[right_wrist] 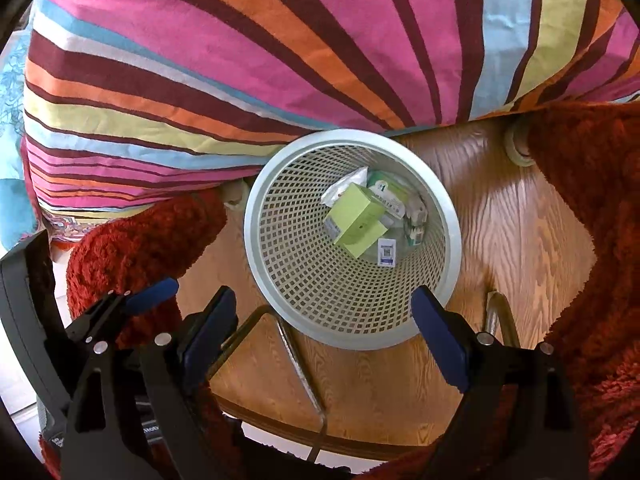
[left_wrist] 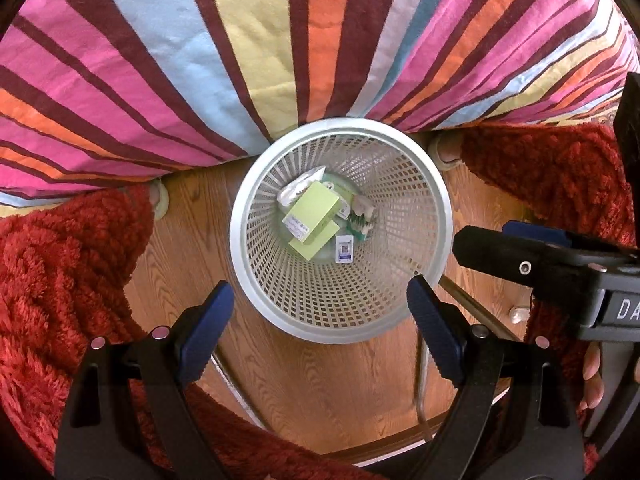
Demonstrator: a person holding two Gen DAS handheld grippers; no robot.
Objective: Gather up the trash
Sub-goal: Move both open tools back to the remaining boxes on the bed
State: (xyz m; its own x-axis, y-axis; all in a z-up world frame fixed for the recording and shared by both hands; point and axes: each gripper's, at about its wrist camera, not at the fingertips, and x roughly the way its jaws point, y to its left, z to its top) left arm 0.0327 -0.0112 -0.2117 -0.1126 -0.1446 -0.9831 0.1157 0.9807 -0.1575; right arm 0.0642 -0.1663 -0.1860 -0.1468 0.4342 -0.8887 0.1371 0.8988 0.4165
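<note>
A: Where is the trash?
B: It lies at the bottom of the white mesh basket (left_wrist: 436, 216): a light green box (left_wrist: 314, 210), a crumpled white wrapper (left_wrist: 298, 187) and a small card with a blue print (left_wrist: 344, 249).
A: And the basket?
B: It stands on the wooden floor (left_wrist: 320, 392), touching the striped blanket (left_wrist: 200, 60), between red fluffy fabric (left_wrist: 60, 272) on both sides.
A: The tools?
B: The left gripper (left_wrist: 320, 312) hangs over the basket with jaws wide apart and nothing between them. The right gripper (right_wrist: 324, 320) is the same, wide and empty, just beside it
</note>
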